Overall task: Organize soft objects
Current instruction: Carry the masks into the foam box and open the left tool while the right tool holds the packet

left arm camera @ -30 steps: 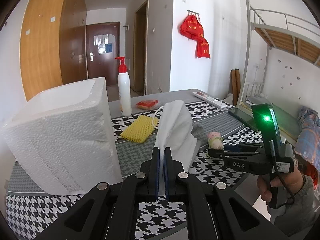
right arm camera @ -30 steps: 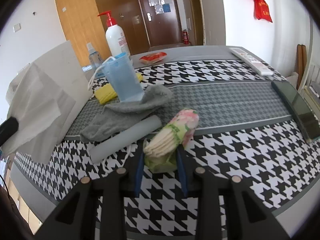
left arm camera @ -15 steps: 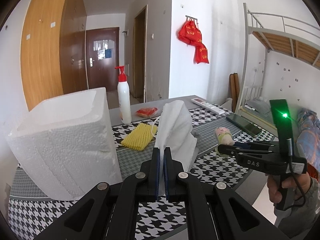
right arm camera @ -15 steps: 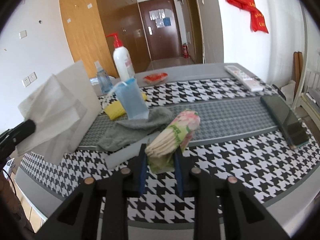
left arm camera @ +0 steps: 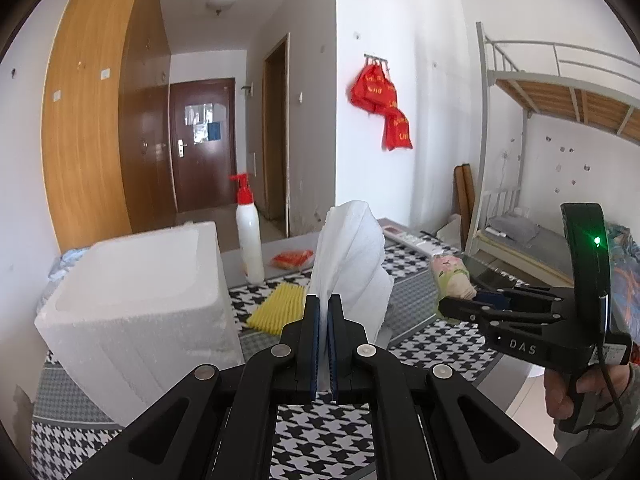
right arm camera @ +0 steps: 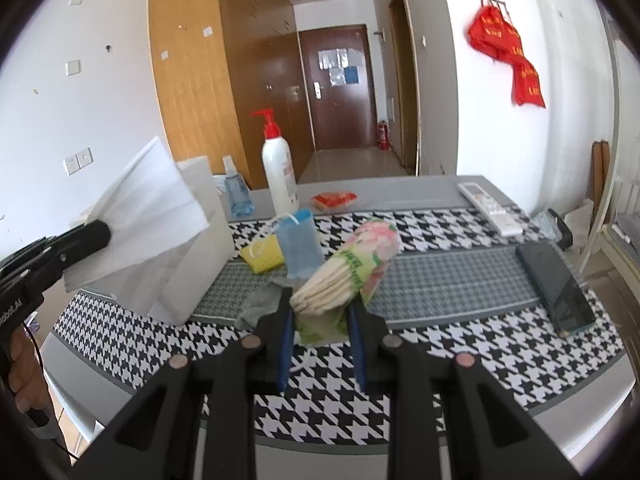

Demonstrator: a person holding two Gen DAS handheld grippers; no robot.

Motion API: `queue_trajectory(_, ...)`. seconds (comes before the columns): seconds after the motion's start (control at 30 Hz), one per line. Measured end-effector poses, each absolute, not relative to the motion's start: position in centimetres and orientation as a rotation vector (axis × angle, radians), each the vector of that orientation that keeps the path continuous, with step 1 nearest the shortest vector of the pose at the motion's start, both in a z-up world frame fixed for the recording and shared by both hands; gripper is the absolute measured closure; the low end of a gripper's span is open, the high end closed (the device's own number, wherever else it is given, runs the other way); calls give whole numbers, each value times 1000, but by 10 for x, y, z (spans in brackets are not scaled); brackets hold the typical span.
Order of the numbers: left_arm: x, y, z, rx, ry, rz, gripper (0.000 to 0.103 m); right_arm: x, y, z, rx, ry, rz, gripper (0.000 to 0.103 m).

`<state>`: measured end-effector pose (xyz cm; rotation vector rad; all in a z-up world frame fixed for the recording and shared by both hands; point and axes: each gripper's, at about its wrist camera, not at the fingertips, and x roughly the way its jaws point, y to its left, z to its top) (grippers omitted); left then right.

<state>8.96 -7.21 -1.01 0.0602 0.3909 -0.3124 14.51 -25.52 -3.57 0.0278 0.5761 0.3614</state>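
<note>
Both loads have just come up off the table (right arm camera: 460, 280): my left gripper (left arm camera: 323, 312) pinches the white tissue (left arm camera: 352, 264), my right gripper (right arm camera: 320, 316) clamps the tissue pack (right arm camera: 352, 264), ready for the foam box (left arm camera: 136, 292).

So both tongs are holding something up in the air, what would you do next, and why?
Probably carry the white tissue, pinched in the left tongs, sideways over the open white foam box and let go. The box sits just beside it, and the right tongs already hold the floral tissue pack clear of the houndstooth table, ready to follow.
</note>
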Motion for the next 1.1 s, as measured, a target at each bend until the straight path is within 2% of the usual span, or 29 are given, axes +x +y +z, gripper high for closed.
queue_trajectory(1.1, 106, -29, 51, 11, 257, -159, 99, 137, -225, 8, -11, 445, 473, 74)
